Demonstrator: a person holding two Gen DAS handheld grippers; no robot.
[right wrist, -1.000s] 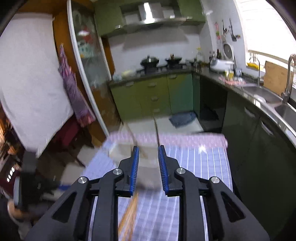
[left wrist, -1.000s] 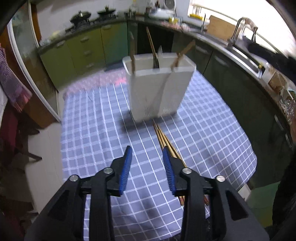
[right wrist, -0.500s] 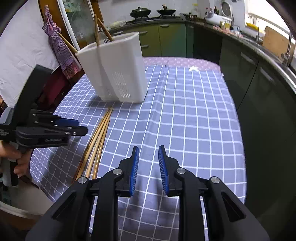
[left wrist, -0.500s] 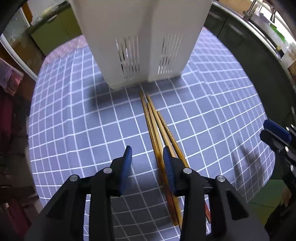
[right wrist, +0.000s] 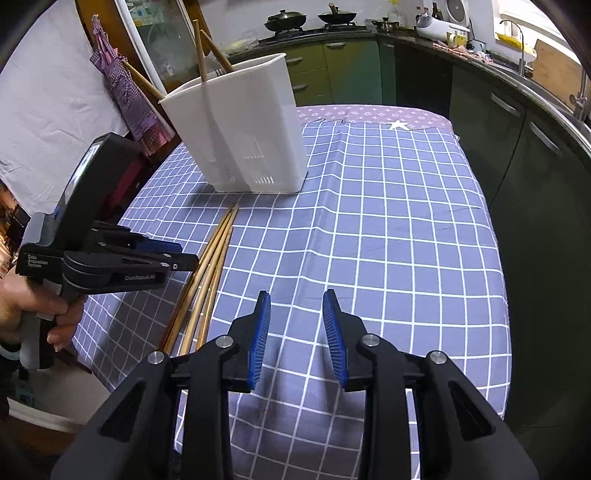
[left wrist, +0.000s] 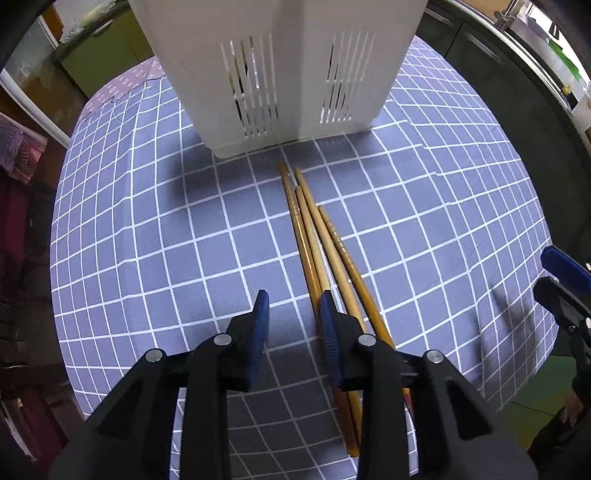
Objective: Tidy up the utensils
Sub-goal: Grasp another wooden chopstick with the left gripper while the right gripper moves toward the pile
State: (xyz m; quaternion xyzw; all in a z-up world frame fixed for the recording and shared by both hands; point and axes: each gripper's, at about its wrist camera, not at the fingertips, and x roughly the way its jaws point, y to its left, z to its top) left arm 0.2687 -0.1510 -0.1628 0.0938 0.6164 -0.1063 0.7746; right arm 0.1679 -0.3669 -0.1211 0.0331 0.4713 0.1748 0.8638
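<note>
Checked cloth covers the worktop; four chopsticks lie bunched before the white utensil holder. Left tongs, narrowing and empty, sit beside them, so closing may pinch several or scatter them. Right tongs, just widened, hold nothing.

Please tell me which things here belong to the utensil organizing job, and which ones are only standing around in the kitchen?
Belong to the job:
- loose chopsticks lying on the checked tablecloth
- white utensil holder, some chopsticks already standing in it
- left gripper, jaws just closing, nothing between them
- right gripper, jaws just opening, empty

Only standing around:
- pots on the stove
- faucet
- purple cloth hanging
</note>
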